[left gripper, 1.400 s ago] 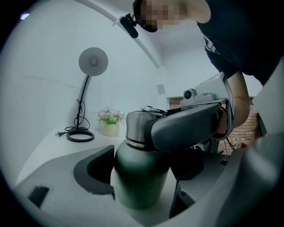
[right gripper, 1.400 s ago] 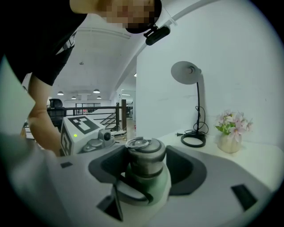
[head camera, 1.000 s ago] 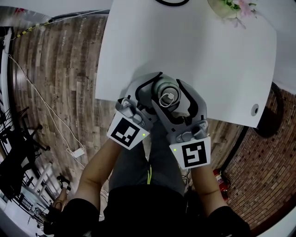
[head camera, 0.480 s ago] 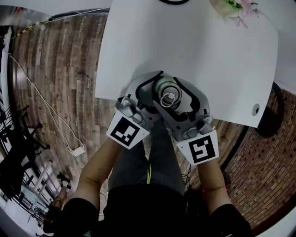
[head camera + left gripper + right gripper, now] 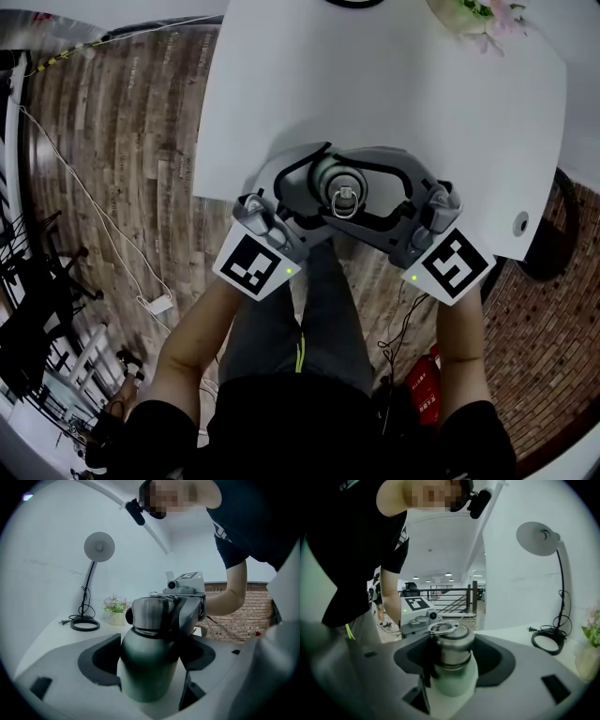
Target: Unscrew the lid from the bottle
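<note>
The left hand-held gripper [image 5: 149,666] is closed on the body of the bottle [image 5: 146,651], with a dark pad pressed against each side. The right hand-held gripper [image 5: 452,665] is clamped in the same way, but higher, on the lid [image 5: 451,645]. Both are spread wide, because the thing held between them is wide.

The bottle is kept upright, so its long axis stands vertical, and both hand-held grippers meet it from the side: the left one from the person's near left, the right one from the right. The lid is thus already inside the right jaws, and the body inside the left ones. It is judged that the next move is a turn of the right hand about this vertical axis while the left hand is kept still. Whether the thread is already loose cannot be told; only a thin seam is seen under the lid.

The lid is a short cylinder of brushed steel, and a metal ring [image 5: 344,200] lies on top of it. The body is round-shouldered, with a smooth, matt, greenish coat. The bottle is found at the near edge of the white, plain worktop [image 5: 422,112], well apart from the lamp [image 5: 98,548] and the small pot of flowers [image 5: 116,611].
</note>
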